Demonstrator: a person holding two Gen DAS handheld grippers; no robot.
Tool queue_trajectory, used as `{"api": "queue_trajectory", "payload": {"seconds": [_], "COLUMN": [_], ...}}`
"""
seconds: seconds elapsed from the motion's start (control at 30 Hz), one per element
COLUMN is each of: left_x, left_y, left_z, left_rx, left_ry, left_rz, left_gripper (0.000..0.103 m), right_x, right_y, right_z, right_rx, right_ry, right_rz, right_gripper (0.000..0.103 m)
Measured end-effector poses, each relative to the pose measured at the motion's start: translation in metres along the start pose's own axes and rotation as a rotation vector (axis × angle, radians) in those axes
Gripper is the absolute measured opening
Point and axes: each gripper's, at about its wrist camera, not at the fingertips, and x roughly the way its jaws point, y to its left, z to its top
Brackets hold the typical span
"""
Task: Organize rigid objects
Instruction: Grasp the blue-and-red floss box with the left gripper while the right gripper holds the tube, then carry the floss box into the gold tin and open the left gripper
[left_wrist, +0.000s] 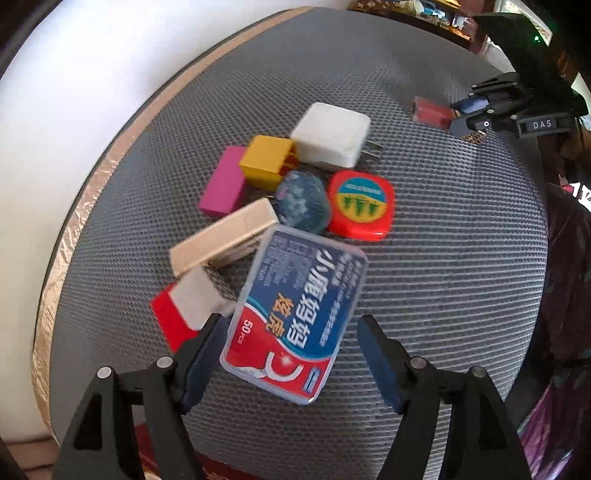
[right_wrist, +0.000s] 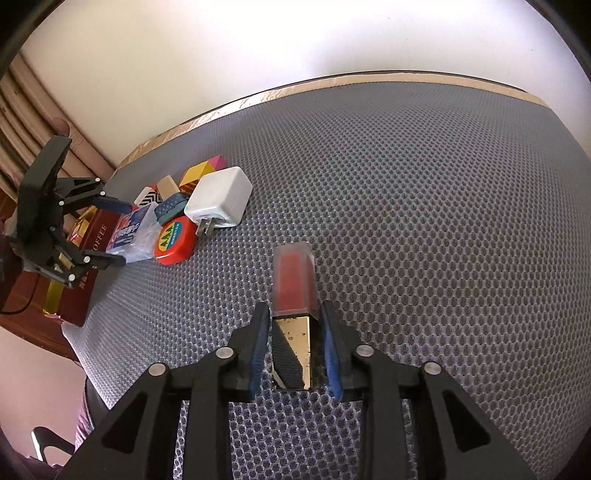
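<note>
A cluster of small rigid objects lies on the grey mesh mat (left_wrist: 443, 258): a clear floss-pick box (left_wrist: 295, 314), a red tape measure (left_wrist: 360, 206), a white charger (left_wrist: 330, 134), a yellow block (left_wrist: 266, 160), a pink block (left_wrist: 223, 181), a blue patterned piece (left_wrist: 303, 203), a beige box (left_wrist: 221, 236) and a red-white eraser (left_wrist: 184, 306). My left gripper (left_wrist: 291, 362) is open around the floss-pick box's near end. My right gripper (right_wrist: 295, 347) is shut on a red lipstick tube (right_wrist: 293, 280) with a gold cap, apart from the cluster (right_wrist: 207, 206); it also shows in the left wrist view (left_wrist: 430, 112).
The mat's gold-taped far edge (right_wrist: 369, 83) borders a white wall. A dark red coffee box (right_wrist: 96, 236) and gold packets sit off the mat's left side in the right wrist view. The mat stretches to the right of the lipstick.
</note>
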Motion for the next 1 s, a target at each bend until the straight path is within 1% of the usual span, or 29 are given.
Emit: {"api": "queue_trajectory", "payload": {"seconds": [0.03,0.07,0.13,0.17,0.2,0.23,0.3,0.37,0.4,0.47,0.5,0.53,0.6,0.67,0.73,0.77,0.8,0.87,1.0], "left_x": [-0.004,-0.007,-0.005,0.003,0.008,0.015,0.020,0.016,0.016,0.025,0.024,0.022,0.021,0.017,0.011,0.004,0.001,-0.011,-0.039], "left_y": [-0.003,-0.013,-0.026,-0.030,-0.029,-0.027,-0.022,-0.015,-0.011,-0.005,-0.004,-0.002,-0.005,-0.010,-0.021,-0.032,-0.041,-0.057,-0.081], "left_z": [-0.001,-0.002,-0.001,0.000,0.001,0.002,0.006,0.012,0.014,0.016,0.017,0.016,0.015,0.009,-0.004,-0.007,-0.010,-0.019,-0.038], "left_rx": [0.006,0.037,0.094,0.107,0.101,0.077,0.020,-0.054,-0.088,-0.178,-0.201,-0.215,-0.288,-0.360,-0.416,-0.448,-0.473,-0.569,-0.691], "left_ry": [-0.002,-0.006,0.010,0.038,0.055,0.072,0.070,0.026,0.017,0.056,0.041,0.022,0.000,-0.031,-0.077,-0.107,-0.124,-0.181,-0.289], "left_rz": [-0.038,-0.078,-0.052,-0.021,-0.014,-0.019,-0.048,-0.107,-0.126,-0.135,-0.123,-0.113,-0.094,-0.077,-0.047,-0.001,0.017,0.000,0.002], "left_gripper": [0.075,0.075,0.076,0.076,0.076,0.076,0.076,0.076,0.076,0.075,0.074,0.066,0.065,0.065,0.064,0.064,0.064,0.064,0.064], "right_x": [0.000,0.000,0.001,0.002,0.003,0.003,0.004,0.005,0.005,0.007,0.008,0.009,0.012,0.016,0.017,0.017,0.017,0.019,0.022], "right_y": [0.001,0.002,0.002,0.004,0.004,0.005,0.006,0.009,0.011,0.015,0.018,0.021,0.031,0.038,0.035,0.033,0.031,0.032,0.037], "right_z": [0.000,0.000,-0.001,-0.001,-0.001,-0.001,-0.001,-0.002,-0.003,-0.005,-0.006,-0.008,-0.010,-0.013,-0.014,-0.014,-0.013,-0.013,-0.013], "right_rx": [-0.002,-0.002,0.002,0.003,0.004,0.002,-0.003,-0.014,-0.019,-0.031,-0.042,-0.056,-0.102,-0.134,-0.116,-0.101,-0.088,-0.077,-0.083], "right_ry": [0.001,0.001,-0.001,-0.001,0.000,0.002,0.005,0.007,0.007,0.005,0.003,0.000,-0.005,-0.013,-0.022,-0.025,-0.025,-0.023,-0.020], "right_rz": [-0.002,-0.001,0.002,0.001,0.000,0.001,0.003,-0.001,-0.004,-0.016,-0.024,-0.036,-0.080,-0.120,-0.122,-0.108,-0.096,-0.087,-0.100], "right_gripper": [0.029,0.029,0.030,0.030,0.031,0.032,0.034,0.035,0.035,0.035,0.035,0.035,0.033,0.028,0.021,0.021,0.021,0.021,0.021]}}
